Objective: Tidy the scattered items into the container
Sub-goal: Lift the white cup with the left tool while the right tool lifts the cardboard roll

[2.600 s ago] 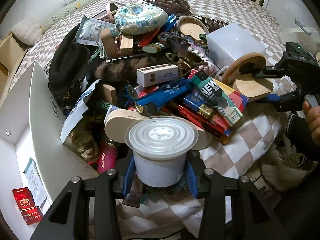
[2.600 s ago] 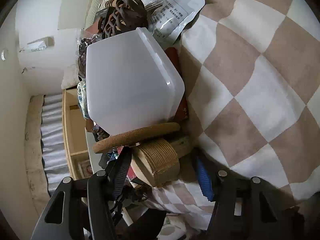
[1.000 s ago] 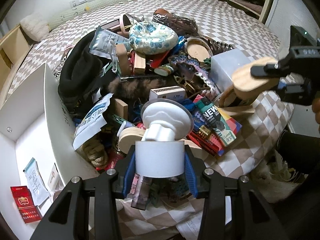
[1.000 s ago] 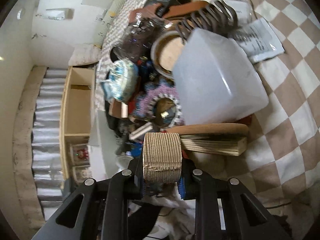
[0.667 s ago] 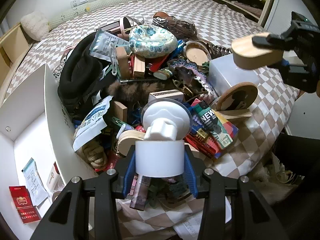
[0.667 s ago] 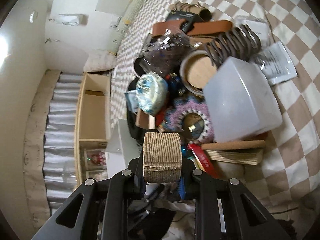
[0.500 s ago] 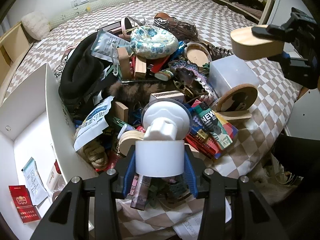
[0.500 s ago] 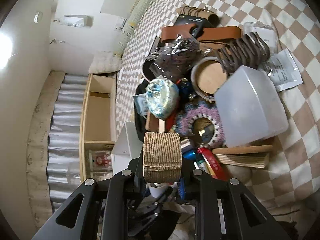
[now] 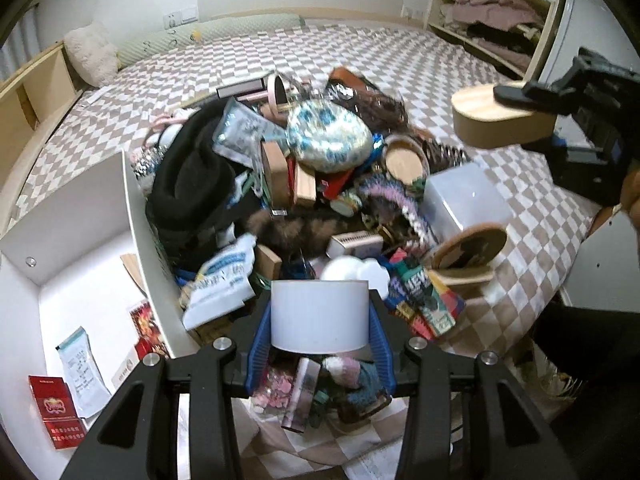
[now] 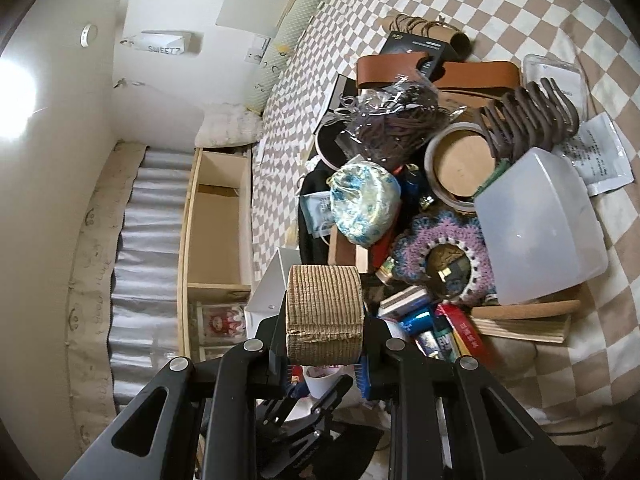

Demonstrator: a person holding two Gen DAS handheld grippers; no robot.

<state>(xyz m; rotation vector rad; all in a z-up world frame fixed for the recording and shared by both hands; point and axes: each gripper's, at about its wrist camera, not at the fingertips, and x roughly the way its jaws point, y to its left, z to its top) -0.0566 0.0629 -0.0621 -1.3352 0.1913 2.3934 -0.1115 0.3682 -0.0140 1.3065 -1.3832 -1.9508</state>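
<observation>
Left gripper (image 9: pixel 320 316) clamps white cup (image 9: pixel 319 316) by side wall, above bed pile; light, thin, crushable. Right gripper (image 10: pixel 325 316) clamps wooden oval block (image 10: pixel 324 314) across flat faces; rigid, light.

White plastic cup (image 9: pixel 319 316) clamped on its side, raised over the pile of clutter (image 9: pixel 320 184). Oval wooden block (image 9: pixel 502 122) held flat above it. White open box (image 9: pixel 80 248) just left of it.
</observation>
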